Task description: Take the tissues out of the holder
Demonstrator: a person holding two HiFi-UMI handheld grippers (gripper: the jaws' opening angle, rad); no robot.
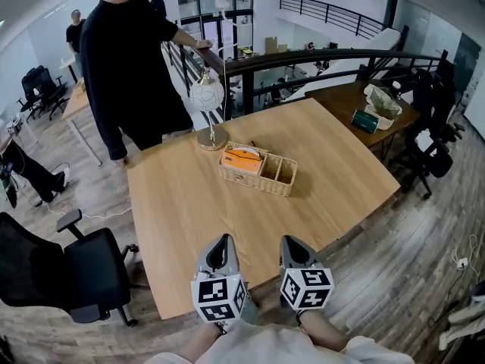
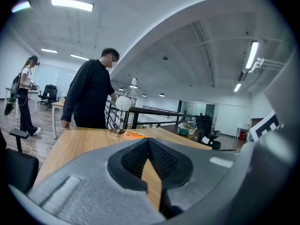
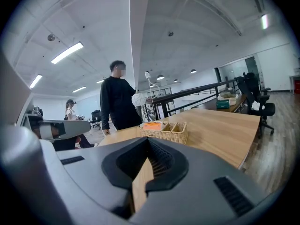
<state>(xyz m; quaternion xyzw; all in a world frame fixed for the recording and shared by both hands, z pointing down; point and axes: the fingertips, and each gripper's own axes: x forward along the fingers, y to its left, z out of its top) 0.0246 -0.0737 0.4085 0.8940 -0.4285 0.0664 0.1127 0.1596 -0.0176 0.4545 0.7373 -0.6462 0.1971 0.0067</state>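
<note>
Two closed tools to manage, taken from the left. First, the left gripper [image 1: 221, 241]: jaws pressed together, nothing between them, poised over the near edge of the table [image 1: 174, 203]. Ahead of it and slightly to its right, well apart: the wicker holder [image 1: 256, 179], with the orange tissues [image 1: 242, 158] in the compartment at this gripper's end and the other two compartments apparently empty. Best to spread the jaws before arriving, come in from above, and pinch the pack by its top rather than by the wicker rim. Worth steering clear of the globe lamp [image 1: 207, 101] just beyond the holder's left end. Last, the right gripper [image 1: 292, 243]: likewise fully closed and empty, with the holder ahead and a little to its left. Probably useful for pinning down the basket's free end during the lift.
</note>
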